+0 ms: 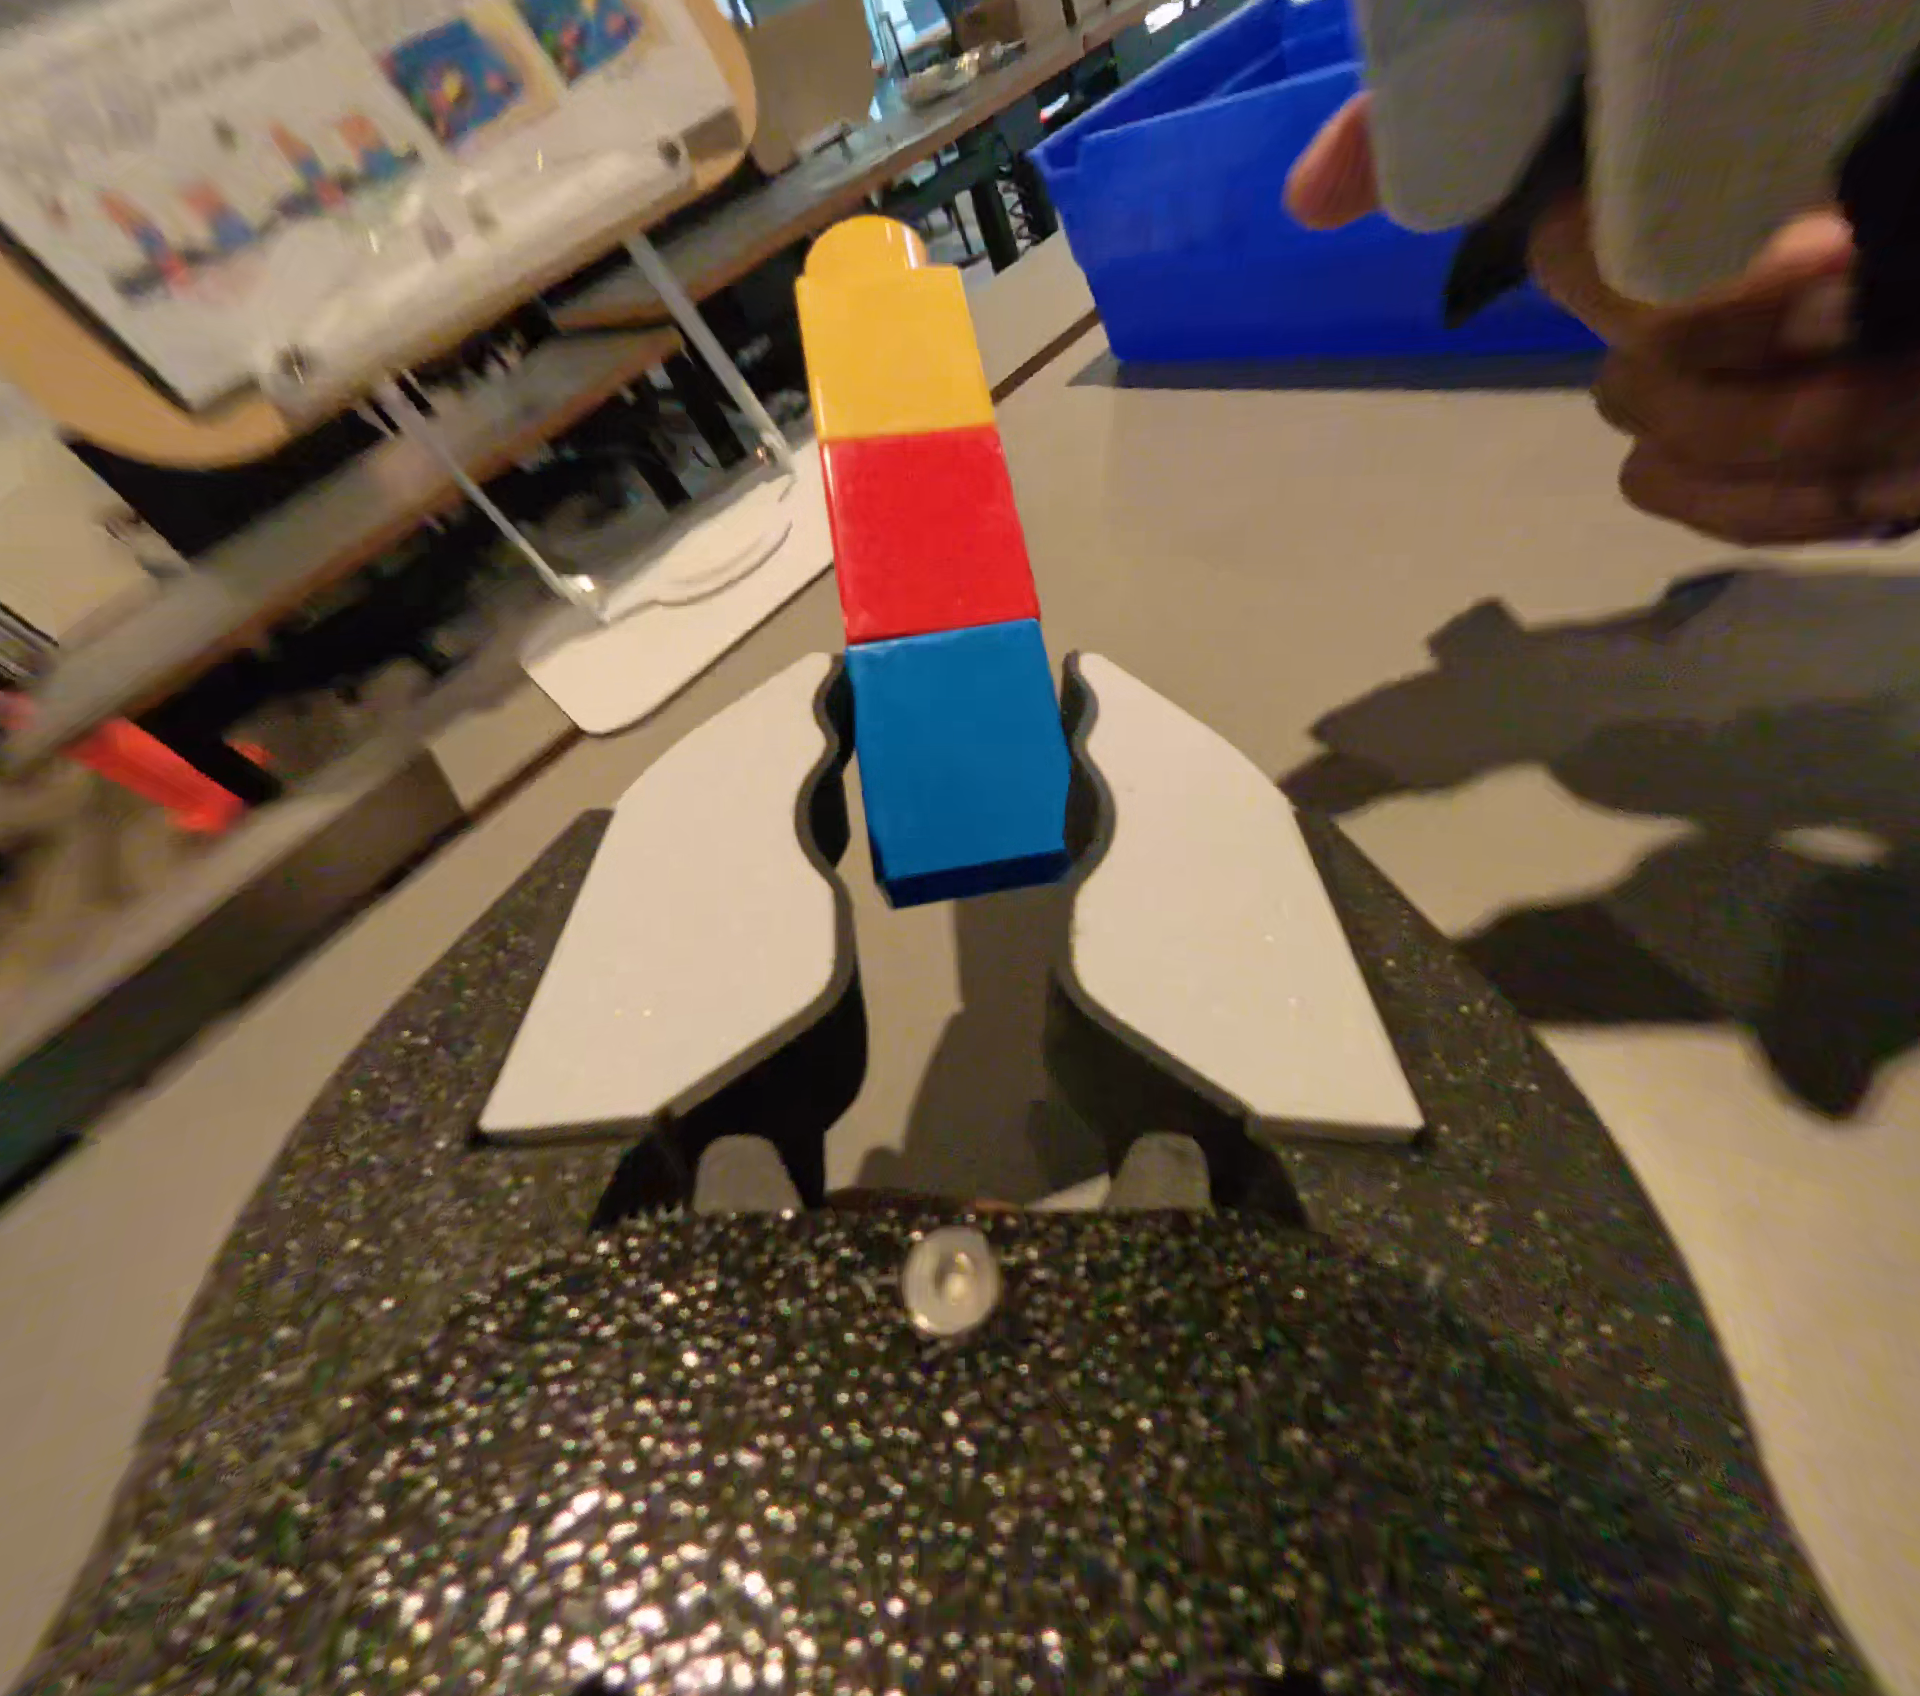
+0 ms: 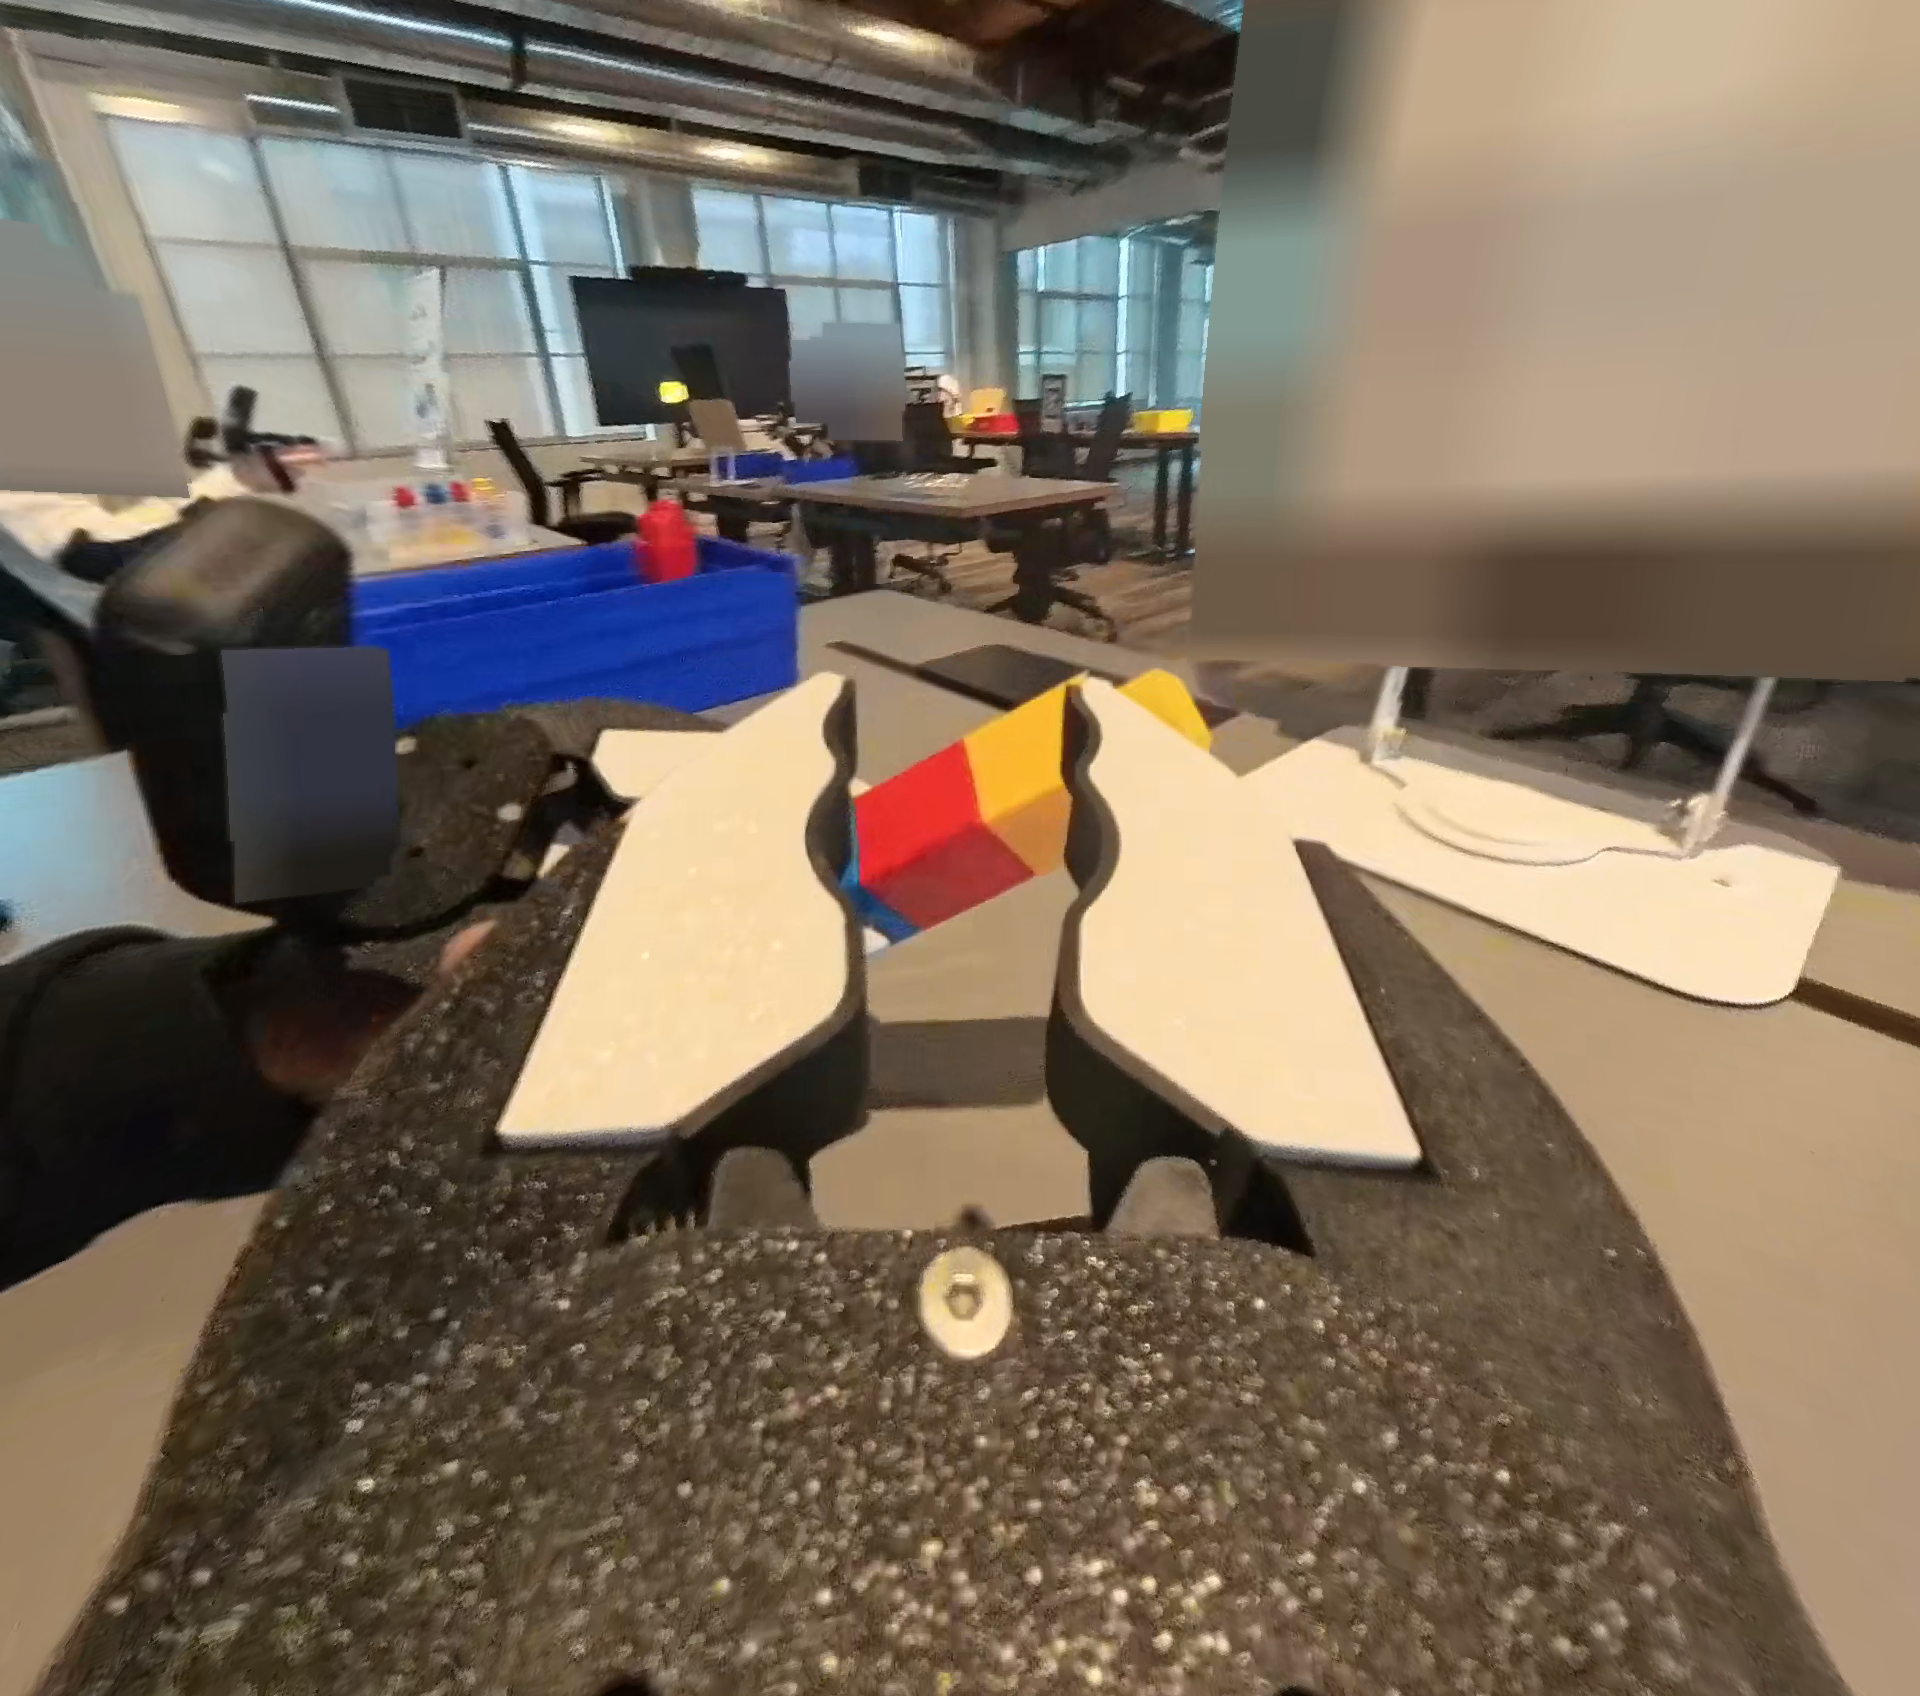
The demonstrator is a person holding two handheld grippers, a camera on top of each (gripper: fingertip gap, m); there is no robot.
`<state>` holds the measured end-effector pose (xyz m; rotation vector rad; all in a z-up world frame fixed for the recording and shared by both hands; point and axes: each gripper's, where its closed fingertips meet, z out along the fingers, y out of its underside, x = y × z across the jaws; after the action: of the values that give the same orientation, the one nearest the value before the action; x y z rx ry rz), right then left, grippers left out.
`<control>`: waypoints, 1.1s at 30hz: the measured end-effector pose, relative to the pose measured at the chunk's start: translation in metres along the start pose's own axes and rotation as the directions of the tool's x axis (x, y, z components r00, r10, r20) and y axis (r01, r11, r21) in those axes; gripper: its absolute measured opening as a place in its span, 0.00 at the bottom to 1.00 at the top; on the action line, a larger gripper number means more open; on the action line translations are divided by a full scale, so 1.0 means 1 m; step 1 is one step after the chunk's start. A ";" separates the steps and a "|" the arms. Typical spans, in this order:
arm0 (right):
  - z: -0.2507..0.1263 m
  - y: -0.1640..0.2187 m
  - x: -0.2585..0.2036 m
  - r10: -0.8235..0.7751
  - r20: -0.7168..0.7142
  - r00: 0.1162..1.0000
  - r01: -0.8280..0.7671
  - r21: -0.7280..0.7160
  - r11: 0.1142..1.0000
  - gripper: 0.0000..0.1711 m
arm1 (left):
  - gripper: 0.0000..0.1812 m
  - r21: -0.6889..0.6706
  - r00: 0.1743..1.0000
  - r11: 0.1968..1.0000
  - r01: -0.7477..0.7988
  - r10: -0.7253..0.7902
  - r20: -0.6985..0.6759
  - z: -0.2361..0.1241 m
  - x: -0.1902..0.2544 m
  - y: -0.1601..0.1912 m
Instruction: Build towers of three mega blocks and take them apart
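Observation:
A tower of three mega blocks, yellow on red on blue, is held tilted above the grey table. My left gripper is shut on the blue block at the tower's base. In the right wrist view the same tower lies slanted beyond my right gripper, which is open and empty. The yellow end passes behind its right finger. The right gripper's grey fingers and the hand holding it show at the upper right of the left wrist view, apart from the tower.
A blue bin stands on the table behind the tower; it holds a red block. A clear acrylic stand with a printed sheet sits on a white base to the left. Other tables and chairs are farther off. The grippers' ends are close to 11 cm from one another.

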<state>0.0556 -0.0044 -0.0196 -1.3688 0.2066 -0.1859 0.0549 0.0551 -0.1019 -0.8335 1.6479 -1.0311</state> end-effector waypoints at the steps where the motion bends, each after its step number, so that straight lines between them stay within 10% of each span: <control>1: -0.003 0.003 0.000 0.027 0.021 0.999 -0.026 -0.003 1.000 0.23 | 0.21 0.008 0.998 0.998 -0.057 0.057 0.013 -0.002 0.005 -0.001; 14: -0.008 0.021 0.005 0.123 -0.004 0.992 -0.123 -0.060 0.991 0.32 | 0.21 0.043 0.940 0.942 -0.331 0.326 0.098 -0.004 0.019 -0.012; 20: -0.008 0.031 0.015 0.417 0.091 0.904 -0.407 -0.107 0.907 0.39 | 0.21 0.130 0.938 0.929 -0.347 0.342 0.061 -0.007 0.029 -0.021; 25: -0.009 0.028 0.007 0.579 0.235 0.781 -0.566 -0.125 0.815 0.34 | 0.21 0.180 0.934 0.919 -0.350 0.356 -0.002 -0.009 0.043 -0.024; 33: -0.008 0.031 0.008 0.461 0.164 0.872 -0.444 -0.131 0.887 0.21 | 0.25 0.163 0.952 0.938 -0.305 0.305 0.023 -0.005 0.032 -0.019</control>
<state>0.0614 -0.0079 -0.0523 -1.3795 0.3727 0.3526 0.0420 0.0203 -0.0962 -0.4487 1.6078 -0.9331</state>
